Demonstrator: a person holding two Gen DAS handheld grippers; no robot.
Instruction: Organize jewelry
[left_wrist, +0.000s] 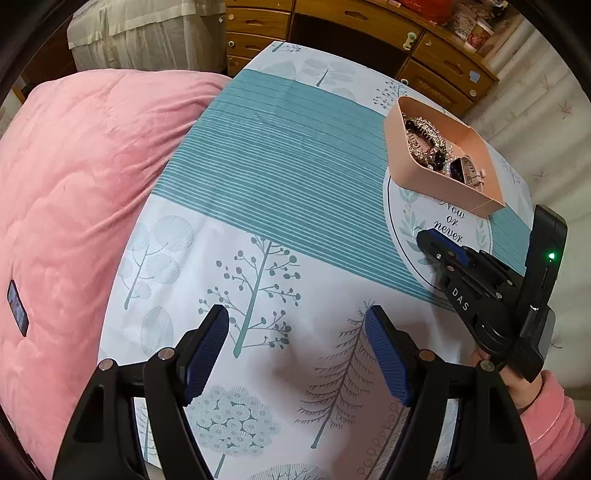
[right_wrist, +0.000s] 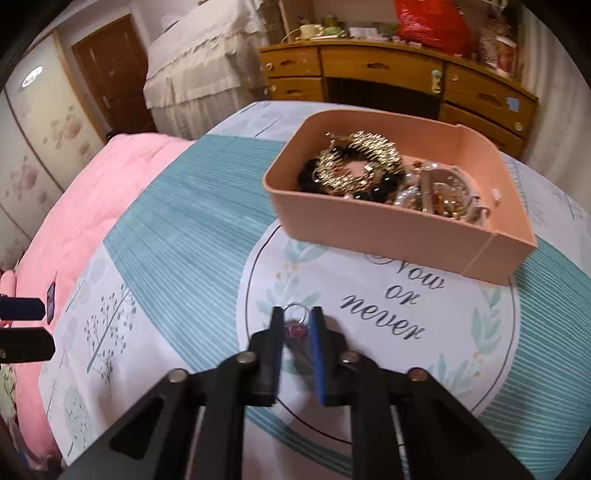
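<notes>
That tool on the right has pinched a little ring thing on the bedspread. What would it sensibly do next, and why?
Probably lift it and carry it toward the pink box. The right tool is shut on a small ring with a purple piece, lying on the bedspread just short of the box, where other jewelry already sits.

I was in a bedroom at home: a bed with a tree-printed sheet (left_wrist: 258, 229) and a pink quilt (left_wrist: 74, 177), a wooden dresser (right_wrist: 388, 74) with drawers against the wall, and a brown door (right_wrist: 110, 70).
</notes>
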